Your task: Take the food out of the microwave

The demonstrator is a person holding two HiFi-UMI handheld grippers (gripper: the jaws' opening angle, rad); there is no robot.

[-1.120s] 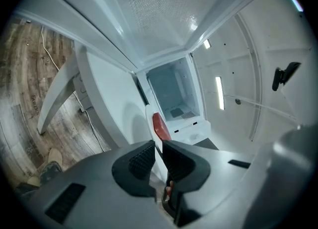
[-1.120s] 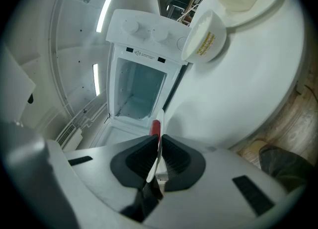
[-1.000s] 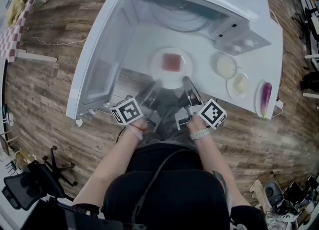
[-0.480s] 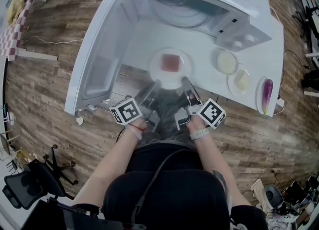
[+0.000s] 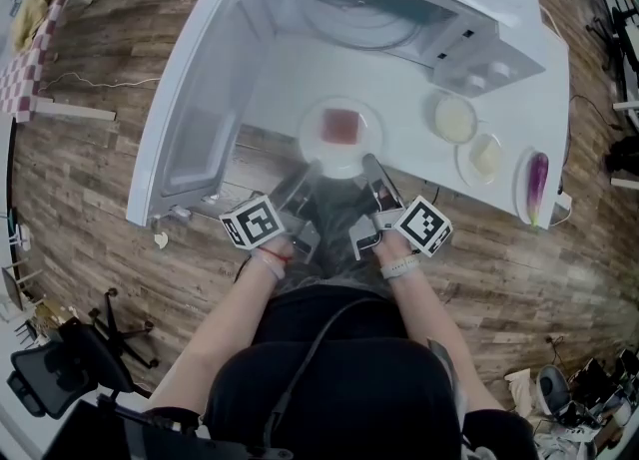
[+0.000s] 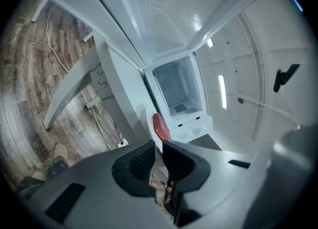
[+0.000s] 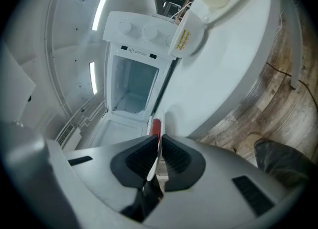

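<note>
Closest in, the person's forearms reach forward over the wooden floor (image 5: pixel 90 189), one tool in each hand. The left gripper (image 5: pixel 310 173) and the right gripper (image 5: pixel 371 165) meet the near rim of a white plate (image 5: pixel 365 155) from either side of its front edge. In the right gripper view the jaws pinch the thin white rim between their ribbed pads; in the left gripper view the jaws stand nearly together with the rim running down between them. On the plate lies the food (image 5: pixel 342 126) — a flat pinkish-red slab near the middle. The plate sits outside the oven cavity, over the white bench (image 5: pixel 414 164) just in front of the opening; whether it rests there or is lifted cannot be told. Further right on the bench stand a pale bowl (image 5: pixel 454 119), a small dish (image 5: pixel 486 158) with something cream-coloured, and an eggplant (image 5: pixel 532 189). Beyond, the microwave (image 5: pixel 399 9) gapes — its door (image 5: pixel 205 109) swung wide to the left.
</note>
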